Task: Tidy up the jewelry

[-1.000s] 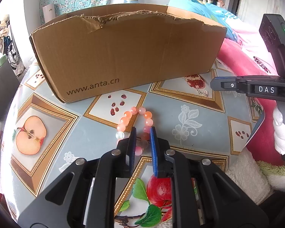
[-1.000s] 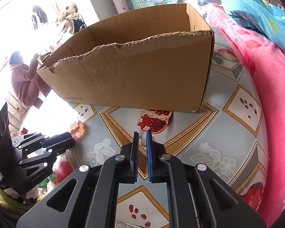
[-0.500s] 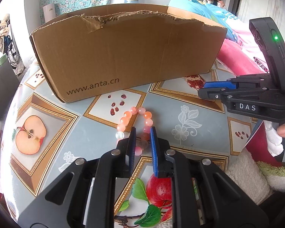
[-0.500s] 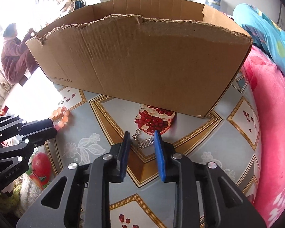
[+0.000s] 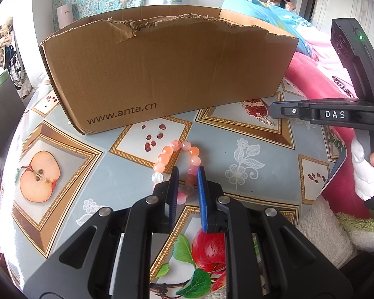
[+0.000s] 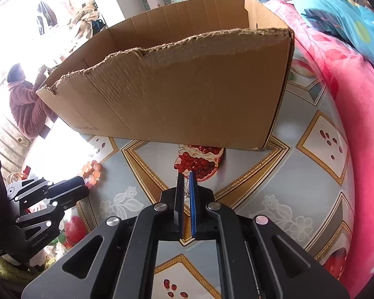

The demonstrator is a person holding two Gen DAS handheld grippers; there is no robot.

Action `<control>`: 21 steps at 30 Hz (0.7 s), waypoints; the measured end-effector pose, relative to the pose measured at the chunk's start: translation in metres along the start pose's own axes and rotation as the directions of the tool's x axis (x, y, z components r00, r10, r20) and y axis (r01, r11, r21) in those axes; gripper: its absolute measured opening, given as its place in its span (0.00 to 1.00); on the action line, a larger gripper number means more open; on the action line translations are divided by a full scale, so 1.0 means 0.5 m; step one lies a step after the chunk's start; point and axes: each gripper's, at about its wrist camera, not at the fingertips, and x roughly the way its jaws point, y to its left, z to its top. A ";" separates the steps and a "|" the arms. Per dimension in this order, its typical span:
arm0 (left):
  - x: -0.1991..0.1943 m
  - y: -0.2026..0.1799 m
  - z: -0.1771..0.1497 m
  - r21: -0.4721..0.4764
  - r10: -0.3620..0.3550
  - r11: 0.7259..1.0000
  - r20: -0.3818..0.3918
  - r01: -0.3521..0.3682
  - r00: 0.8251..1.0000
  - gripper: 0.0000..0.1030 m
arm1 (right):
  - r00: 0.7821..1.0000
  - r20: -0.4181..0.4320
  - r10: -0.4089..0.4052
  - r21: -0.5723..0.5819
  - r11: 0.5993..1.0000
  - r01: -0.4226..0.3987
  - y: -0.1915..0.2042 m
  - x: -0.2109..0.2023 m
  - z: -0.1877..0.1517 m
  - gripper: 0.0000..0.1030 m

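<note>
- On the fruit-patterned surface [image 5: 117, 174], in front of the torn cardboard box [image 5: 162, 74], two pieces of jewelry lie well apart: a pink bead bracelet [image 5: 184, 157] and a small silver chain [image 6: 187, 186].
- The right gripper [image 6: 185, 182] has changed most. Half a second ago its fingers stood apart with the chain lying loose between them beside the printed pomegranate; they have just been closing and now stand nearly together, with the chain's silver links caught between the pads.
- In the left wrist view that gripper's tip [image 5: 274, 109] now lies low over the pomegranate print, with a bit of chain showing just beneath it.
- The left gripper [image 5: 187, 174] looks the same as a second ago: its fingers are close together around the near side of the bracelet, with beads between them. Whether the pads truly press on the beads I cannot tell for sure, but it reads as a grip.
- The bracelet's far loop rests on the surface, so it is not yet lifted.
- My judgement: both pieces now seem secured, so the pick-up stage is about done. What remains is lifting each over the box's ragged front wall and dropping it inside.
- The thin chain could slip out of so narrow a pinch.
</note>
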 end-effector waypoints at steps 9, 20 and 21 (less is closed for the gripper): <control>-0.001 0.000 0.001 0.003 0.001 1.000 0.000 -0.001 1.000 0.14 | 0.999 -0.033 -0.026 -0.131 0.991 0.022 0.060 0.010 0.008 0.10; -0.001 0.000 0.003 -0.001 -0.004 1.000 0.003 0.004 1.000 0.14 | 0.990 -0.070 -0.123 -0.173 0.979 0.109 0.069 0.040 0.002 0.28; -0.001 0.000 0.003 -0.001 -0.004 1.000 0.003 0.004 1.000 0.14 | 0.989 -0.071 -0.131 -0.178 0.977 0.117 0.072 0.041 0.002 0.27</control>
